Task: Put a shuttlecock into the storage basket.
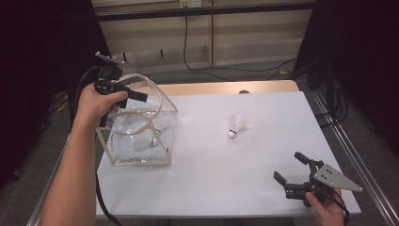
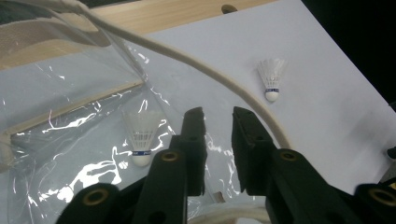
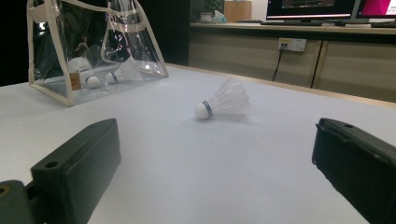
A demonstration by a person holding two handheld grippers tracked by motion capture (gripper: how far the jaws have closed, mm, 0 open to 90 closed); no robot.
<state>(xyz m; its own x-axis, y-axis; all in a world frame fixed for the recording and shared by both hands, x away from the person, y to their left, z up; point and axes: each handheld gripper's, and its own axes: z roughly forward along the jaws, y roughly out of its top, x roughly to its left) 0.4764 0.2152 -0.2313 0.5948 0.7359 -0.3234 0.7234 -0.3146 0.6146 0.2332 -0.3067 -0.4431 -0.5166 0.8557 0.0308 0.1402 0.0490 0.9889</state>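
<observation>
A clear plastic bag (image 1: 141,136) with cream trim stands at the table's left. My left gripper (image 1: 141,96) hovers over its open top, jaws slightly apart with nothing between them. In the left gripper view the gripper (image 2: 219,126) looks down past the bag's cream handle (image 2: 210,74) at a white shuttlecock (image 2: 141,137) lying inside. A second shuttlecock (image 1: 236,125) lies on the white surface right of the bag, cork toward me. My right gripper (image 1: 288,165) rests low at the front right, open wide, facing that shuttlecock (image 3: 224,100) from a distance. The bag (image 3: 70,56) holds two shuttlecocks in that view.
A white mat (image 1: 226,165) covers the table, with a bare wooden strip (image 1: 226,87) along the far edge. Cables run across the floor beyond it. A desk with monitors (image 3: 308,7) stands far behind.
</observation>
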